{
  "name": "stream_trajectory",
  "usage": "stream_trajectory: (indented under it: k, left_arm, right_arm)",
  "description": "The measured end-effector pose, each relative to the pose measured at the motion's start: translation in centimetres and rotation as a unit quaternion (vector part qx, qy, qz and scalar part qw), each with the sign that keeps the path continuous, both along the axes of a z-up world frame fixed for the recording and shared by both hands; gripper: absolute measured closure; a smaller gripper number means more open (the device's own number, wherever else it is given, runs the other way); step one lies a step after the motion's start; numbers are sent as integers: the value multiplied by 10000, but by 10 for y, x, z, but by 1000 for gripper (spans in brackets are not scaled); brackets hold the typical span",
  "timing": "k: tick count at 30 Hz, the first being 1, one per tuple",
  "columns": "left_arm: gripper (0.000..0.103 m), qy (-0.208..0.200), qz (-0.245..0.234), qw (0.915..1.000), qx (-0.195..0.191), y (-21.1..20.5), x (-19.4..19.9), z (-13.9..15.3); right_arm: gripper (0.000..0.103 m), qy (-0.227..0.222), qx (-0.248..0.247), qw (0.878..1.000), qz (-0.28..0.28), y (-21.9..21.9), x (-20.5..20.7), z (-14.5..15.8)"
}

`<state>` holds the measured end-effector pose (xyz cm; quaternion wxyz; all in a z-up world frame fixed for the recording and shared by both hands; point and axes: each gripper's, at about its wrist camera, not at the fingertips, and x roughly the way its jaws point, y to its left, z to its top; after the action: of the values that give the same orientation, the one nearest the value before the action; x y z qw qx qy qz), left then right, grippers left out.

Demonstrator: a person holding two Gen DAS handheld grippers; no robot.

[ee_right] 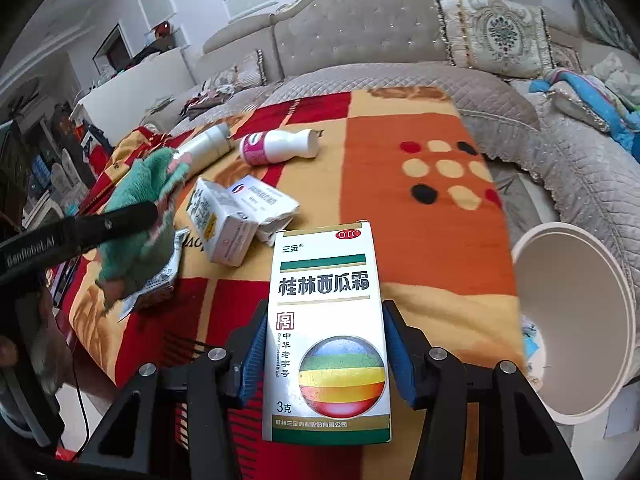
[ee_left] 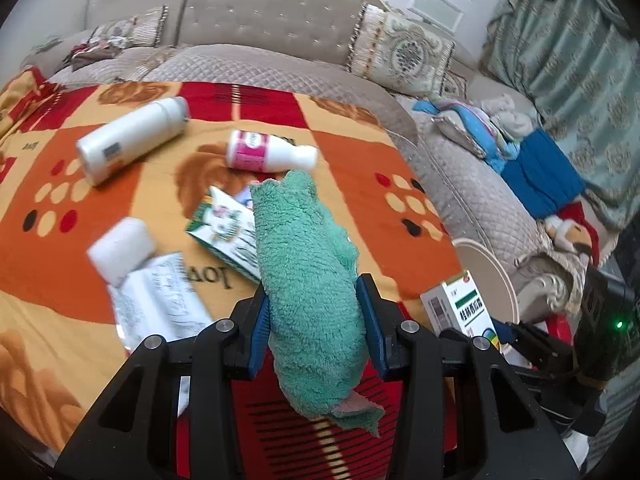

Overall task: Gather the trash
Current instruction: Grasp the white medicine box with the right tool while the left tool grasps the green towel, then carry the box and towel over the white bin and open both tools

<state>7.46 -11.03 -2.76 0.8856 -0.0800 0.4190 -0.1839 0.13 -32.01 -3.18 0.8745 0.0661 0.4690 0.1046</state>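
Observation:
My left gripper (ee_left: 314,308) is shut on a rolled green towel (ee_left: 304,264), held above the patterned blanket (ee_left: 360,152). My right gripper (ee_right: 326,340) is shut on a white medicine box (ee_right: 326,320) with a rainbow ball print; the box also shows in the left wrist view (ee_left: 460,308). On the blanket lie a large white bottle (ee_left: 132,140), a small pink-labelled bottle (ee_left: 268,152), a crushed green carton (ee_left: 224,232), a white block (ee_left: 120,248) and a crumpled wrapper (ee_left: 160,304). A white bin (ee_right: 572,320) stands open at the right, beside the blanket's edge.
A grey quilted sofa (ee_right: 400,32) with patterned cushions (ee_right: 496,32) wraps around behind and to the right. Blue and mixed clothes (ee_left: 536,172) lie on its right part. A crushed white box (ee_right: 260,204) lies mid-blanket. The left gripper with the towel (ee_right: 140,216) shows at the left.

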Motion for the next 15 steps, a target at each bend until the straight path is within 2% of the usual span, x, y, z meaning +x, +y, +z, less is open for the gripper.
stream_trajectory:
  k: [15]
  left_arm:
    - [65, -46, -678, 9975, 172, -74, -12, -3]
  right_arm:
    - [51, -107, 46, 9985, -543, -53, -13, 5]
